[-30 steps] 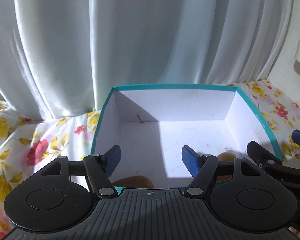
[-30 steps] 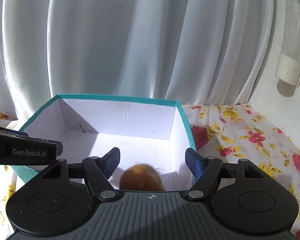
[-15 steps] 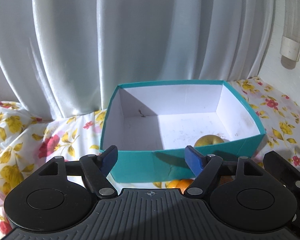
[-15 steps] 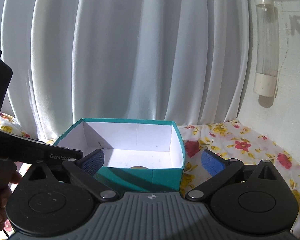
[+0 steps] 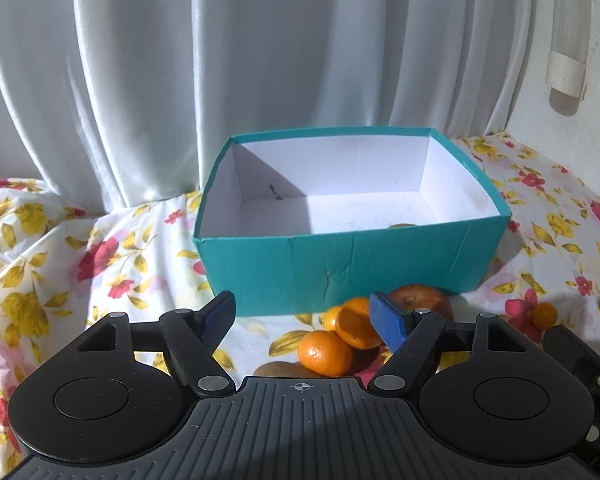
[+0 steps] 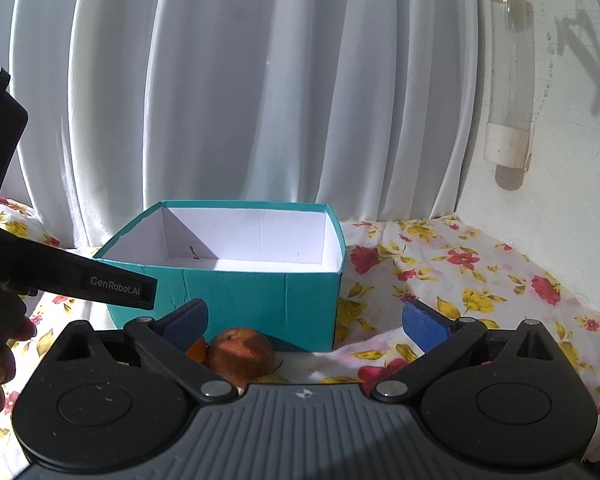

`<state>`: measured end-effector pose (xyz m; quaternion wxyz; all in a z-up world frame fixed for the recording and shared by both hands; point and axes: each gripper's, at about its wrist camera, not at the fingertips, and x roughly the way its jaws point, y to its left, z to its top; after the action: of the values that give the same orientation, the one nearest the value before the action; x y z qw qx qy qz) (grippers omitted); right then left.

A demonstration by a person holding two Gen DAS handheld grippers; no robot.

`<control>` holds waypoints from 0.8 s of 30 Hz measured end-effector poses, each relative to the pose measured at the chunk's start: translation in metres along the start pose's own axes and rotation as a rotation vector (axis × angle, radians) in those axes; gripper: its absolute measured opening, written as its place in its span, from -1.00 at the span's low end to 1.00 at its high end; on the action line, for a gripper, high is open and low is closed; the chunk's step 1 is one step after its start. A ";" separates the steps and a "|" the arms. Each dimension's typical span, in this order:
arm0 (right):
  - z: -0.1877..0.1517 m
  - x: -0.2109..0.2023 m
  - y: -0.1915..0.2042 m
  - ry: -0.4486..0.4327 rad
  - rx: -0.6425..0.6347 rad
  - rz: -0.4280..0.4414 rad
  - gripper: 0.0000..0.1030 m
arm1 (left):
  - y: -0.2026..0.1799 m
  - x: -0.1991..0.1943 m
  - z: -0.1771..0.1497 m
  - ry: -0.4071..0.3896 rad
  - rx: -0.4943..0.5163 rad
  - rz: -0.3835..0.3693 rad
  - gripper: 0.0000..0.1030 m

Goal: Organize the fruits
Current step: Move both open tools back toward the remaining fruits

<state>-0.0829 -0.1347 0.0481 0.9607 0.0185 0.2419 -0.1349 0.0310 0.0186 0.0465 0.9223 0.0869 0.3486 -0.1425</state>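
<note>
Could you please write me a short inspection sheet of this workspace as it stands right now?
Surface: floral cloth, rumpled at the left, sunlit in patches.
Job's things: teal box open, one brownish fruit just visible inside; in front of it lie oranges, an apple and a brown fruit; a small orange sits apart to the right.
Clutter: nothing seen.
Grippers: left tool open and empty; right tool wide open and empty, both short of the fruit pile.
Cables: nothing seen.
Surroundings: white curtain behind the box; a clear tube mounted on the white wall.
</note>
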 end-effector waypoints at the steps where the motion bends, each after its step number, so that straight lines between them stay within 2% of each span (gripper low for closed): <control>1: -0.005 0.000 -0.004 0.011 0.006 -0.002 1.00 | 0.000 0.000 -0.004 0.003 0.000 0.004 0.54; 6: -0.027 0.003 -0.026 0.067 0.038 -0.034 0.99 | 0.001 0.000 -0.027 0.025 0.000 0.011 0.54; 10: -0.042 0.010 -0.039 0.119 0.043 -0.037 0.88 | 0.002 0.006 -0.042 0.054 0.002 0.019 0.53; 16: -0.056 0.017 -0.033 0.181 0.021 0.039 0.83 | 0.003 0.016 -0.054 0.095 0.000 0.021 0.53; 21: -0.063 0.014 -0.020 0.212 -0.019 0.119 0.81 | 0.006 0.020 -0.056 0.103 -0.002 0.032 0.53; 24: -0.065 0.015 -0.012 0.233 -0.045 0.134 0.76 | 0.007 0.021 -0.056 0.103 0.000 0.039 0.53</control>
<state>-0.1036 -0.1431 -0.0162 0.9332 0.0288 0.3528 -0.0620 0.0137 0.0357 -0.0080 0.9058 0.1006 0.3937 -0.1197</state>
